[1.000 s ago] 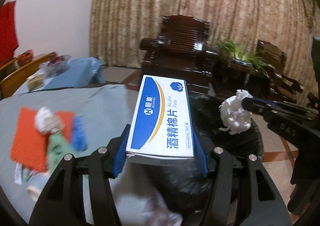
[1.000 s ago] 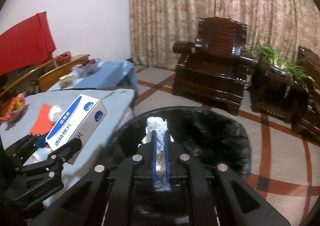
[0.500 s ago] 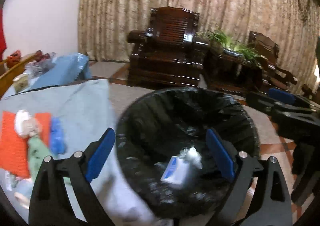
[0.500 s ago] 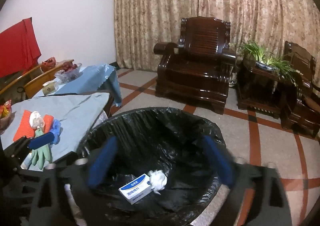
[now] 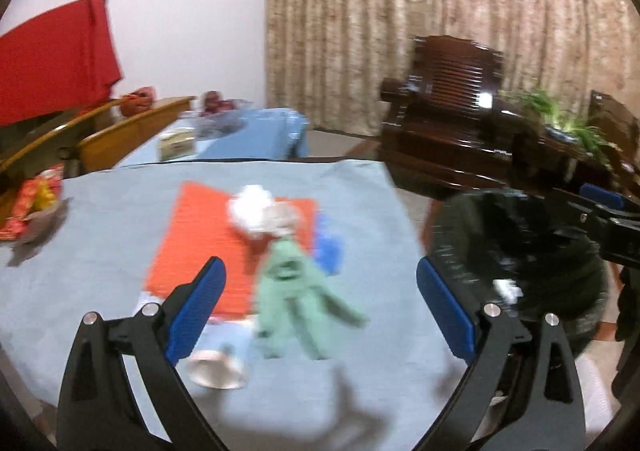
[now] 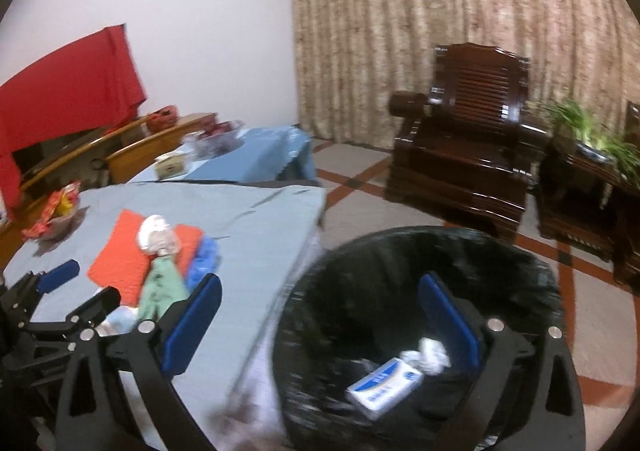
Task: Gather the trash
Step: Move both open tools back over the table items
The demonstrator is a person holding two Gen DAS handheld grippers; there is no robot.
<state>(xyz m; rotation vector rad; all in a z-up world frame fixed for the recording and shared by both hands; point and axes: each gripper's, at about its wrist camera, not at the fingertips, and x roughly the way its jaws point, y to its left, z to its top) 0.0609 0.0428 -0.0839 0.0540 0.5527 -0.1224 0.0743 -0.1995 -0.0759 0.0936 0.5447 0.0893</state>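
Note:
A black-lined trash bin (image 6: 420,251) stands beside the table; a blue-and-white box (image 6: 382,385) and a white paper wad (image 6: 432,355) lie inside it. My right gripper (image 6: 320,331) is open and empty above the bin's near rim. My left gripper (image 5: 320,311) is open and empty above the blue tablecloth (image 5: 100,251), facing a green glove (image 5: 296,291), a white crumpled wad (image 5: 256,211), an orange cloth (image 5: 208,235) and a blue item (image 5: 328,247). A small white cup (image 5: 216,369) lies near the left finger. The bin also shows in the left wrist view (image 5: 520,251).
A snack bowl (image 5: 36,203) sits at the table's left edge. A second blue-covered table (image 6: 248,159) with a box stands behind. Dark wooden armchair (image 6: 468,155), plant stand (image 6: 580,179) and curtain lie beyond the bin. Red cloth (image 6: 68,79) hangs at left.
Both grippers opened and dropped the box and paper wad into the bin. The left gripper then swung left from over the bin to over the table; the right one turned slightly left.

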